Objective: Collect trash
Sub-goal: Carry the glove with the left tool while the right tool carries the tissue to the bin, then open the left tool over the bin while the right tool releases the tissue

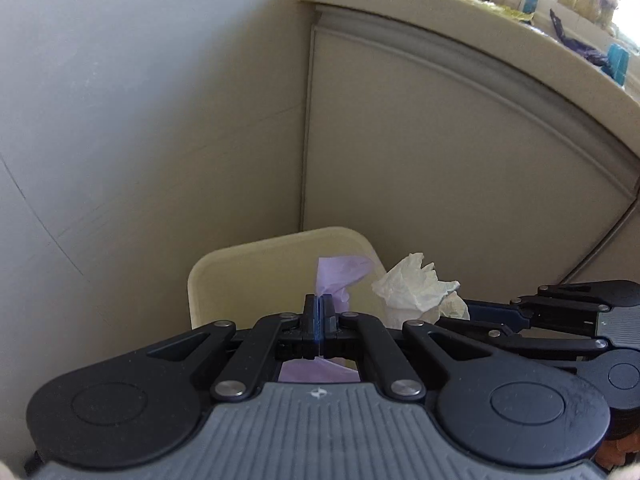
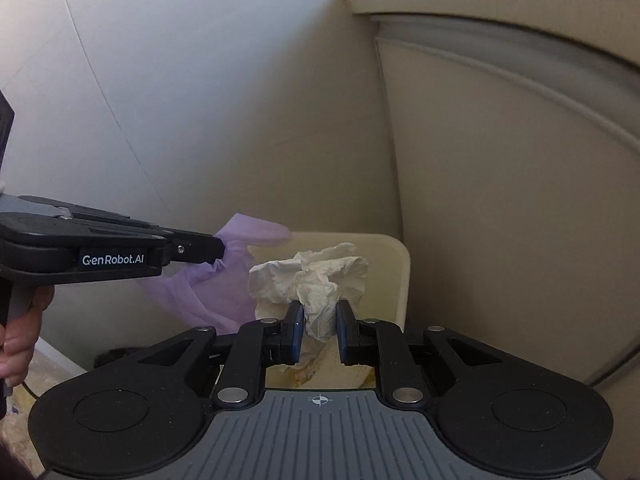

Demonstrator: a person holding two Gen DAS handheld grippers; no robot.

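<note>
My left gripper (image 1: 319,304) is shut on a thin purple glove (image 1: 340,276), which hangs from the fingertips over a cream bin (image 1: 224,268). In the right wrist view the left gripper (image 2: 218,249) comes in from the left with the purple glove (image 2: 208,292) draped below it. My right gripper (image 2: 318,312) is shut on a crumpled white tissue (image 2: 316,276), held above the cream bin (image 2: 396,280). The tissue (image 1: 416,290) and the right gripper (image 1: 452,318) also show at the right of the left wrist view.
The bin stands in a corner between a pale wall (image 1: 140,120) and a beige cabinet door (image 1: 440,180). A countertop (image 1: 520,40) above carries several small items. Stained scraps lie inside the bin (image 2: 308,372).
</note>
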